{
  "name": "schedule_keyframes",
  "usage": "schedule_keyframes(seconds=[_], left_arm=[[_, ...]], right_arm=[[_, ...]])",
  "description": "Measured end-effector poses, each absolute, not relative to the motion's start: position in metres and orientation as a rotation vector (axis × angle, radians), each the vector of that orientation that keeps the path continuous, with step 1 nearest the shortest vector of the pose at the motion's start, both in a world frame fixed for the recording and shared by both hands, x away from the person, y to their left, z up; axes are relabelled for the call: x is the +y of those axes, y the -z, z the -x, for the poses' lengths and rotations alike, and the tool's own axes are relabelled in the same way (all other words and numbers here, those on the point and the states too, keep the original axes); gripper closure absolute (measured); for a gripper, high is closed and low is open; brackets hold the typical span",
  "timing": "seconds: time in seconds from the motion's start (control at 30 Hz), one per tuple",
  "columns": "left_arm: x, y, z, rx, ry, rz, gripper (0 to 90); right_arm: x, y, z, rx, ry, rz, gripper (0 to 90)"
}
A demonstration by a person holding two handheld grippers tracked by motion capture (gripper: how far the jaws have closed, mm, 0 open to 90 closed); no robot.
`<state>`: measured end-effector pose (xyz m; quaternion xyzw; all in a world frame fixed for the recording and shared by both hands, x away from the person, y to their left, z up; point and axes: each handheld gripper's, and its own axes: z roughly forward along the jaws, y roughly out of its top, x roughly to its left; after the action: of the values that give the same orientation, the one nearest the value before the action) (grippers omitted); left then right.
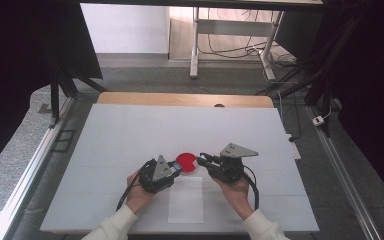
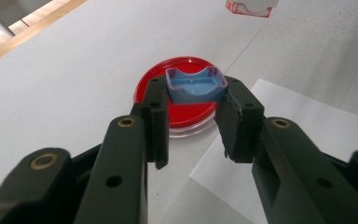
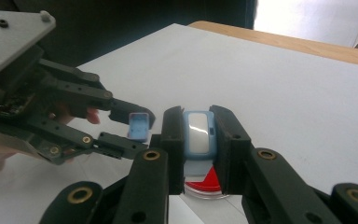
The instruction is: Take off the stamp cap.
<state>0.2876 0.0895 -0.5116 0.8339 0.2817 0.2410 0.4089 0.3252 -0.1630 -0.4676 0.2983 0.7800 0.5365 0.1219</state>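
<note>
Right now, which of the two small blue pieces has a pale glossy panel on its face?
The right-hand piece, clamped in the right tongs; the left-hand piece, in the left tongs, is a hollow open shell.

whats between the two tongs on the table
A red dish sits between the left tongs and the right tongs, seen from the high view; each holds a small blue piece over it.

Beside the matt white paper sheet [image 1: 185, 200], the glossy red plastic dish [image 2: 177, 100] is gleaming; both blue caps [image 2: 196, 86] are looking smooth plastic.
</note>
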Motion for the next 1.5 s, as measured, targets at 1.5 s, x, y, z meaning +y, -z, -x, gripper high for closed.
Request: schedule_keyframes(seconds=[1.5], left_arm=[[0.197,0.514,-0.232,0.887,-0.562,-2.015,65.3]], right_arm=[[-0.168,0.467,-0.33,2.276,-1.53,-0.805,75.1]])
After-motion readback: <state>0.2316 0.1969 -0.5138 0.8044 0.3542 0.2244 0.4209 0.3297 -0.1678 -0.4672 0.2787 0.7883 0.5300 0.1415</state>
